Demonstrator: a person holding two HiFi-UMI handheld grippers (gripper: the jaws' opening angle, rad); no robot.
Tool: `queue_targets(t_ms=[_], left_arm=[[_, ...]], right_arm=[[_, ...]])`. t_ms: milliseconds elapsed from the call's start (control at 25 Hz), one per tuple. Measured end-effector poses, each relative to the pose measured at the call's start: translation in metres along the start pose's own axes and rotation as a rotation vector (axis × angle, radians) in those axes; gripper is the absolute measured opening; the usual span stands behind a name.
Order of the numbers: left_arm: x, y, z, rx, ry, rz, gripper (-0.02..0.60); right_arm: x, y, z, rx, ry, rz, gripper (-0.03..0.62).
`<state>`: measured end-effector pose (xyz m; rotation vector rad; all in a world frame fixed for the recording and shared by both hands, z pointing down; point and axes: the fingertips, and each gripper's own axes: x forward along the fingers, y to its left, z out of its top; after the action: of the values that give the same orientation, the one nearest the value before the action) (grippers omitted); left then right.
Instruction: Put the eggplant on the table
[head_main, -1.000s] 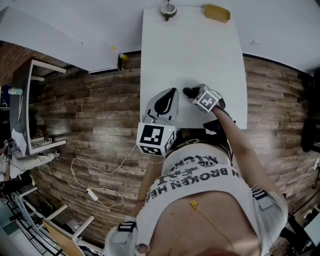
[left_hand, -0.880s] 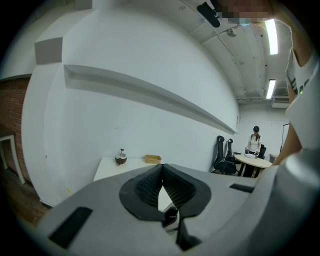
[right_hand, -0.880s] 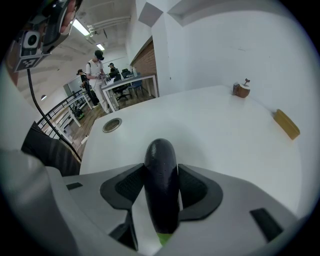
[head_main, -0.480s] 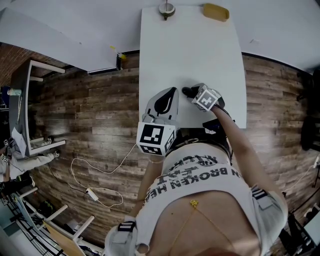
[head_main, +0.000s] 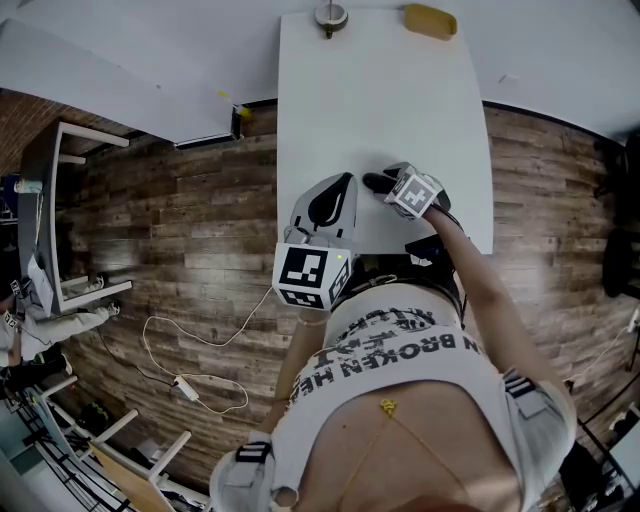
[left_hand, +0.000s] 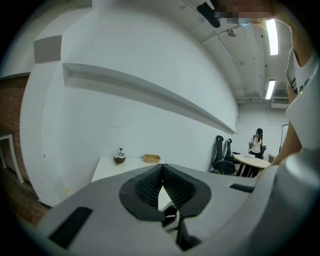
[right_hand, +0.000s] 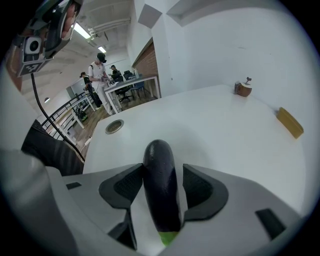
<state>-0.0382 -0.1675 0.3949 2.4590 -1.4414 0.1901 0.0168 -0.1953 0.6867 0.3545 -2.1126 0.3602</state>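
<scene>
The dark purple eggplant (right_hand: 161, 185) lies lengthwise between the jaws of my right gripper (right_hand: 161, 169), green stem end toward the camera, its tip over the white table (right_hand: 215, 130). The jaws have just been opening. A gap shows between the eggplant and the right pad, so the gripper is open around it. In the head view the right gripper (head_main: 393, 184) sits low over the table's near part with the eggplant's (head_main: 375, 183) dark tip poking out. My left gripper (head_main: 343, 185) hovers beside it at the table's near left edge, shut and empty, its fingers (left_hand: 150, 186) meeting.
At the table's far end stand a round brown object (head_main: 331, 17) and a flat yellow item (head_main: 431, 21). A round cable grommet (right_hand: 114, 126) sits near the table's left edge. Wood floor with a white cable (head_main: 195, 385) lies left. People stand at desks in the background.
</scene>
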Motion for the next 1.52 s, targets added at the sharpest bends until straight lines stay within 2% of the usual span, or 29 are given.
queue_targets(t_ms=[520,960,1520], left_arm=[[0.000,-0.003,0.000,0.005,0.003,-0.013,0.006],[0.001,-0.003,0.000,0.007,0.005,-0.016,0.006],[0.003,0.000,-0.001,0.002,0.009,-0.009,0.006]], right_arm=[[-0.009,0.008,0.008,-0.017,-0.040,0.046,0.243],[-0.015,0.013,0.010,-0.045,-0.032,0.058,0.250],[-0.046,0.006,0.033,-0.109,-0.105,0.015,0.253]])
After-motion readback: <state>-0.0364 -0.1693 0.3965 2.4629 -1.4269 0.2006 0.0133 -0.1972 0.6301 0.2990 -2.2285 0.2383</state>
